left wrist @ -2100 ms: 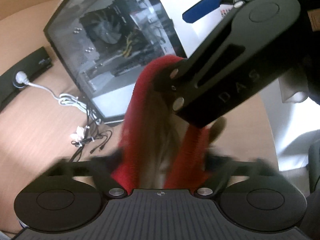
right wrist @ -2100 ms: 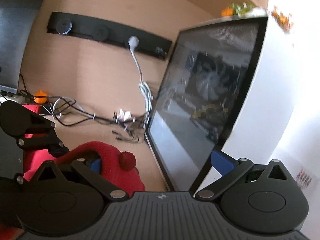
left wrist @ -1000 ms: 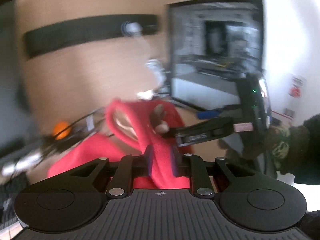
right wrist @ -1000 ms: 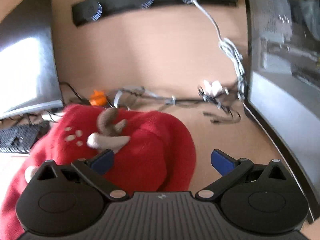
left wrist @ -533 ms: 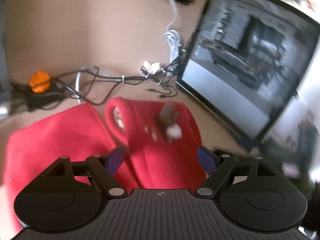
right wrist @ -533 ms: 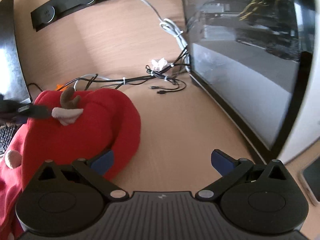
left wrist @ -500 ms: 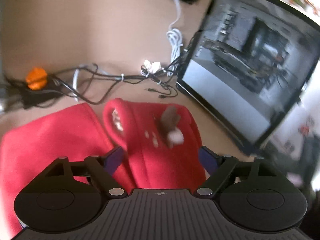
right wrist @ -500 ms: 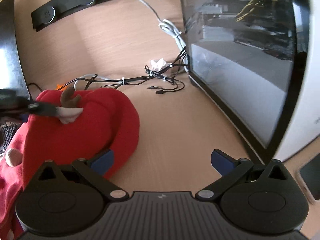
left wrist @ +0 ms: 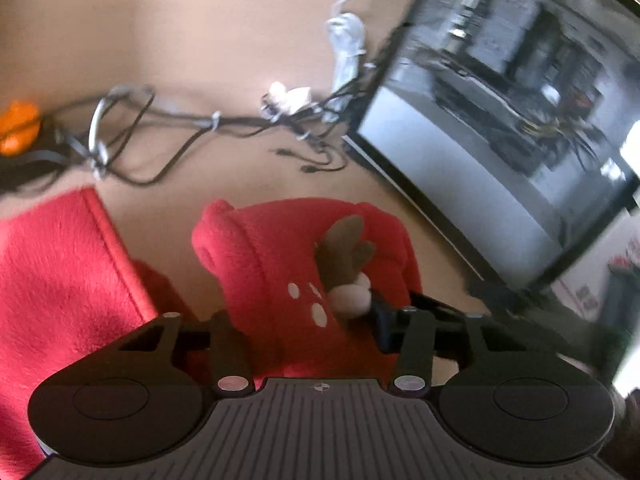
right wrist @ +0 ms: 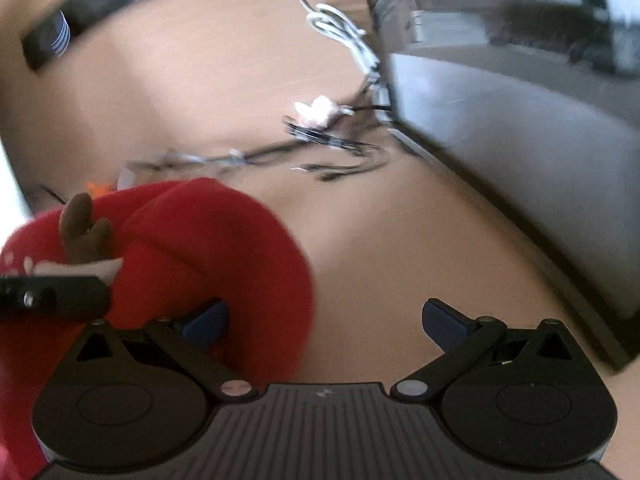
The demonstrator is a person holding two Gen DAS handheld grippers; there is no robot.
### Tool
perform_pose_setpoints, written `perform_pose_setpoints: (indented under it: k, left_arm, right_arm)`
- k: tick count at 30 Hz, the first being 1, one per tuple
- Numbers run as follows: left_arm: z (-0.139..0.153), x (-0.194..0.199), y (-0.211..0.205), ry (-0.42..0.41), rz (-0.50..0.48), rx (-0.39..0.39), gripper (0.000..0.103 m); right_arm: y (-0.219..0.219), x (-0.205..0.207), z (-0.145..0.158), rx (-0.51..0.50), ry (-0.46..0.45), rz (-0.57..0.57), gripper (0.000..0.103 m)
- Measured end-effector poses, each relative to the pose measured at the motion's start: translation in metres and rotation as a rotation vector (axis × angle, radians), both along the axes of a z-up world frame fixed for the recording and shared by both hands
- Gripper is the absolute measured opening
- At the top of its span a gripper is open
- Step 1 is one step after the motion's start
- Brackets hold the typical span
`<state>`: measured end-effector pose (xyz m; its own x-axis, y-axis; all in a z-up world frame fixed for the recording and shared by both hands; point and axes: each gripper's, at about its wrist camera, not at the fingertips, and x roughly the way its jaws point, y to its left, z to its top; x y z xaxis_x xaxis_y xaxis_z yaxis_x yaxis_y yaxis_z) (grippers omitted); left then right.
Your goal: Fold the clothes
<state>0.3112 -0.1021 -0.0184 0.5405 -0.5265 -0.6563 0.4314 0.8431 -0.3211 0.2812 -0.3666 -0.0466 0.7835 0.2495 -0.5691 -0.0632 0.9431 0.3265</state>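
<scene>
A red fleece garment lies on the wooden desk, its body point(left wrist: 60, 272) spread at the left. Its hood point(left wrist: 280, 256), with a brown antler point(left wrist: 344, 248) and a pale ear, bulges up in the middle. My left gripper point(left wrist: 306, 324) straddles the hood from the near side; its jaws are closing and red fabric fills the gap between them. In the right wrist view the hood point(right wrist: 224, 248) sits at lower left, with the left gripper's finger point(right wrist: 52, 296) beside the ear. My right gripper point(right wrist: 324, 320) is wide open, its left pad against the hood's edge and bare desk between the fingers.
A computer case with a glass side panel point(left wrist: 500, 128) stands close on the right. A tangle of black and white cables point(left wrist: 180, 132) runs behind the garment, with an orange object point(left wrist: 18, 128) at far left. A black power strip point(right wrist: 80, 12) is mounted on the back wall.
My left gripper has dropped closer onto the hood and its wide-open jaws have narrowed around it. The right gripper has shifted nearer the hood's right edge.
</scene>
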Motion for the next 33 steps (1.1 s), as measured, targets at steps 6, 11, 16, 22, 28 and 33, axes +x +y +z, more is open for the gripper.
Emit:
perform_pose_setpoints:
  k: [6, 11, 16, 22, 28, 33]
  left_arm:
    - [0.058, -0.069, 0.001, -0.199, -0.042, 0.004, 0.044]
    - [0.094, -0.137, 0.034, -0.320, 0.069, -0.007, 0.047]
    - [0.087, -0.200, 0.081, -0.280, 0.265, 0.017, 0.063]
    - [0.067, -0.269, 0.131, -0.183, 0.476, -0.009, 0.085]
    - [0.061, -0.274, 0.176, -0.173, 0.572, -0.162, 0.096]
    - [0.020, -0.213, 0.183, -0.082, 0.603, -0.180, 0.096]
  right_arm:
    - [0.013, -0.032, 0.048, 0.089, -0.222, 0.152, 0.103]
    - [0.081, -0.038, 0.082, -0.056, -0.386, 0.446, 0.103]
    - [0.169, -0.031, 0.081, -0.239, -0.389, 0.683, 0.103]
    - [0.162, -0.020, 0.095, -0.131, -0.289, 0.626, 0.103]
    - [0.104, 0.001, 0.040, 0.265, 0.166, 0.416, 0.103]
    - [0.101, -0.011, 0.003, 0.447, 0.318, 0.378, 0.095]
